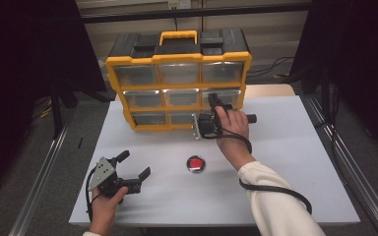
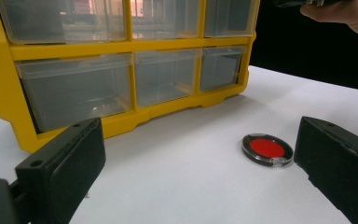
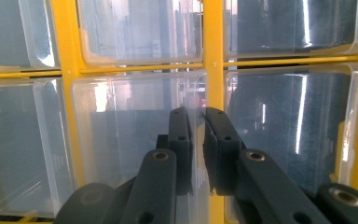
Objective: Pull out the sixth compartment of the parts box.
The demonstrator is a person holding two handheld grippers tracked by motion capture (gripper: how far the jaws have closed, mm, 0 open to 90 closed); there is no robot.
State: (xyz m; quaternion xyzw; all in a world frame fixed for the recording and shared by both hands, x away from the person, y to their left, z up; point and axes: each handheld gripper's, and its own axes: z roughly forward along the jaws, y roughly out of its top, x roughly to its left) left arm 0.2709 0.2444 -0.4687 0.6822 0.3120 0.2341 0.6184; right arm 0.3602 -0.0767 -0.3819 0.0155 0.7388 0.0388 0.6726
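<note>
High view: we see the right gripper (image 1: pixel 209 114) at the bottom row of the yellow organizer (image 1: pixel 177 78), its tips hidden by the hand and body. Right gripper view: fingers (image 3: pixel 179 140) nearly clenched on a thin clear edge at the yellow divider between two drawers; we can't tell exactly which part, glare blurs it. Drawers (image 3: pixel 135 135) are translucent plastic, frame glossy yellow, top black with a handle. Left gripper (image 1: pixel 134 169) rests on the white surface (image 1: pixel 285 162), fingers released, nothing between them. Round black tin (image 2: pixel 267 149) with red centre lies on the surface, just inside one left finger, well apart from the right gripper.
</note>
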